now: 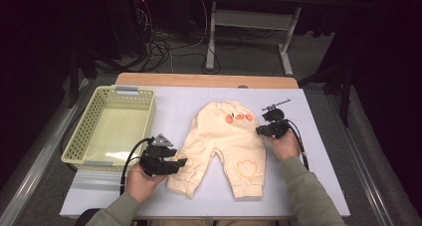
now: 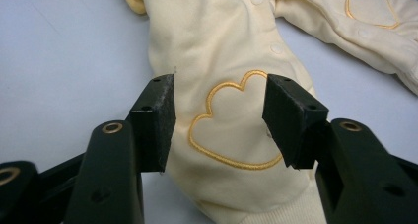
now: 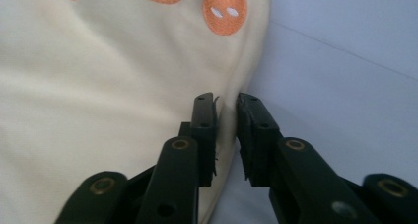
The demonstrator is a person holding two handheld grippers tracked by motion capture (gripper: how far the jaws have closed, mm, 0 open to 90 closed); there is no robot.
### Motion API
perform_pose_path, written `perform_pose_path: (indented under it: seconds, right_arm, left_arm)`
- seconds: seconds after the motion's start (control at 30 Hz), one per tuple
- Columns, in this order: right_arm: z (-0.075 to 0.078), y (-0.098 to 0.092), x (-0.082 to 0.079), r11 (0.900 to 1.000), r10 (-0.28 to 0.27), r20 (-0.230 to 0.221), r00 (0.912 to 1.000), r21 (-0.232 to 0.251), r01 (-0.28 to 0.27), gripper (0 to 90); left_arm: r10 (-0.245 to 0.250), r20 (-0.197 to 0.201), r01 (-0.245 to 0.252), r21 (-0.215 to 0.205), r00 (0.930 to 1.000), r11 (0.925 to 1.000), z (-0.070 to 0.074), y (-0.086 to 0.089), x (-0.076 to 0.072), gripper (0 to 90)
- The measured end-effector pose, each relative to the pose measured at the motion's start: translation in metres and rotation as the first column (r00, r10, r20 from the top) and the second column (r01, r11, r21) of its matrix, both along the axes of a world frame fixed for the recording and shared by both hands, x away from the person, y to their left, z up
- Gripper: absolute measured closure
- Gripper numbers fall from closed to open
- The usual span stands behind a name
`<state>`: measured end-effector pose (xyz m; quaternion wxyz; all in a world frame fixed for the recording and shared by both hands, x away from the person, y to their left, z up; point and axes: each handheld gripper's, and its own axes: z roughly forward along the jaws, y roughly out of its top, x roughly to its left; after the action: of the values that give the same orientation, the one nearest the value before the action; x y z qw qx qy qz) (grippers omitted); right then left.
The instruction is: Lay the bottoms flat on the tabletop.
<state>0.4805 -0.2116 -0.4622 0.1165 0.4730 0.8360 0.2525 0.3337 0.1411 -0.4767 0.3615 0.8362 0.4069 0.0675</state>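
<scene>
Left gripper (image 2: pixel 219 120) jaws apart over trouser leg (image 2: pixel 236 135), right gripper (image 3: pixel 226 130) at waist edge

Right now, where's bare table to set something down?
Free: the strip between the pale green plastic basket and the cream baby trousers, the far edge behind them, and the right side of the light table. The basket is empty too. Crowded: both trouser flanks, where each gripper sits.

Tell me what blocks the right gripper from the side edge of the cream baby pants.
Nothing visible does. The right gripper sits right at the edge of the cream pants, its fingers slightly apart with the fabric edge in the narrow gap; bare table lies beside it.
</scene>
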Motion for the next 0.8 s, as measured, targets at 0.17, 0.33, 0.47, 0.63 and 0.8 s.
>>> perform_pose_path:
  seconds: [0.17,0.33,0.47,0.63,0.8]
  right_arm:
    - [-0.002,-0.022,-0.006,0.999,-0.042,-0.001,0.9991,-0.013,0.042,71.8]
    - [-0.016,-0.028,-0.005,0.998,-0.042,-0.027,0.9988,-0.041,0.041,70.5]
    - [-0.018,-0.025,-0.007,0.999,-0.042,-0.012,0.999,-0.022,0.042,66.1]
    - [-0.006,-0.021,-0.02,1.0,-0.013,0.042,0.999,-0.018,0.013,61.4]
    - [0.003,-0.011,-0.042,0.998,0.07,0.054,0.9961,0.005,-0.07,63.5]
  left_arm:
    - [-0.004,-0.001,0.004,0.003,1.0,1.0,0.0,-0.001,0.0,45.1]
    - [-0.005,-0.004,0.005,0.004,1.0,1.0,-0.001,-0.001,0.001,45.1]
    - [-0.004,-0.01,0.004,0.005,0.9999,1.0,-0.002,-0.002,0.002,45.1]
    - [-0.014,-0.016,0.014,0.014,0.9998,0.9998,-0.003,-0.003,0.002,45.1]
    - [-0.017,-0.021,0.017,0.019,0.9996,0.9997,-0.004,-0.006,0.003,45.1]
